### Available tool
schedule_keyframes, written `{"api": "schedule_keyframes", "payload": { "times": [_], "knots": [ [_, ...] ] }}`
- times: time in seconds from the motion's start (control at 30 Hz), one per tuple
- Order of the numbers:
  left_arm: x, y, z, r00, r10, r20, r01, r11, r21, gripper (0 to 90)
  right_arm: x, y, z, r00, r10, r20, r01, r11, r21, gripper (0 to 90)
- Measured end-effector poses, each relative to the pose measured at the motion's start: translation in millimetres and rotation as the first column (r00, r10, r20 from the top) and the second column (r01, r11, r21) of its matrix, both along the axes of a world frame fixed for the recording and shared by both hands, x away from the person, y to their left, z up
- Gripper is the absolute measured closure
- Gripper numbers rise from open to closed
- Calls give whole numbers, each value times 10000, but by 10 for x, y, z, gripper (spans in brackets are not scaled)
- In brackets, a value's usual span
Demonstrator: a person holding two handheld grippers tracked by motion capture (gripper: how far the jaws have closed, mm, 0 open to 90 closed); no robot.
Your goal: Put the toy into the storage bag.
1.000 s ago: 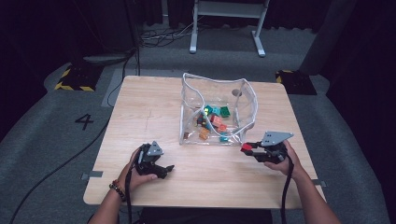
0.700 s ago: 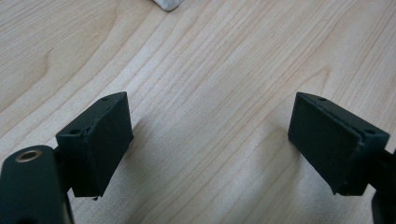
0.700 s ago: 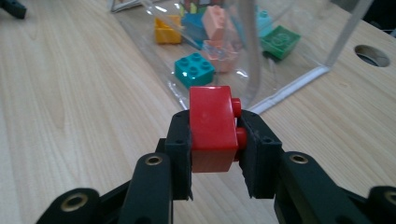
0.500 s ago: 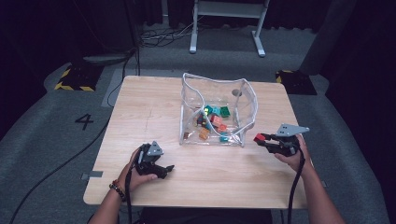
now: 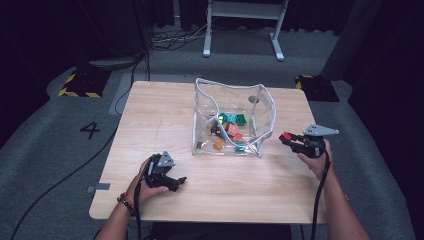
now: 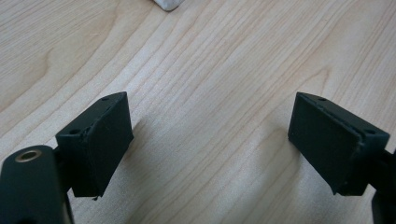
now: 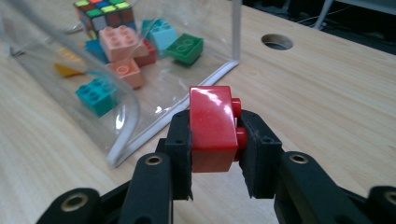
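Pale wood-grain surface (image 5: 150,125) stands on grey carpet (image 5: 55,150) marked with a "4" (image 5: 90,130), black cables trailing across the floor and a white metal frame (image 5: 242,25) behind. A clear plastic bag (image 5: 232,117) sits upright and open on the surface, holding loose toy bricks in teal, green, pink and orange along with a puzzle cube (image 7: 100,14). At right, beside the bag, the right hand-held gripper (image 7: 215,140) is raised off the wood, its jaws clamped on a red toy brick (image 7: 212,128). At the near left edge, the left hand-held gripper (image 6: 210,140) rests low over bare wood, held in the person's left hand (image 5: 145,182), jaws spread wide apart on nothing.
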State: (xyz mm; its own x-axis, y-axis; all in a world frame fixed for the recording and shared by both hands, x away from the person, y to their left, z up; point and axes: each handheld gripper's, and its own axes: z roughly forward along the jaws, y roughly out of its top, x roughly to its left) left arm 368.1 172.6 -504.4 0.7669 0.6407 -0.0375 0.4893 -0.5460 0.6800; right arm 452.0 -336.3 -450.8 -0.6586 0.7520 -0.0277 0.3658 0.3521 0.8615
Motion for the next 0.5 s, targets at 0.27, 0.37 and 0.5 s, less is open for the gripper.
{"api": "schedule_keyframes", "payload": {
  "times": [0.27, 0.37, 0.5],
  "knots": [
    [0, 0, 0, 10000, -1, 0, 1, 10000, 1, 138, 148, -35, 79, 9989, -439, 137, 438, 9990, 58, 674],
    [0, 0, 0, 10000, 0, 2, 0, 10000, 1, 139, 219, -41, 143, 9986, -502, 190, 500, 9987, 82, 674],
    [1, 0, -1, 10000, 0, 5, 0, 10000, -3, 138, 275, -34, 296, 9983, -457, 362, 456, 9990, 40, 675]
  ]
}}
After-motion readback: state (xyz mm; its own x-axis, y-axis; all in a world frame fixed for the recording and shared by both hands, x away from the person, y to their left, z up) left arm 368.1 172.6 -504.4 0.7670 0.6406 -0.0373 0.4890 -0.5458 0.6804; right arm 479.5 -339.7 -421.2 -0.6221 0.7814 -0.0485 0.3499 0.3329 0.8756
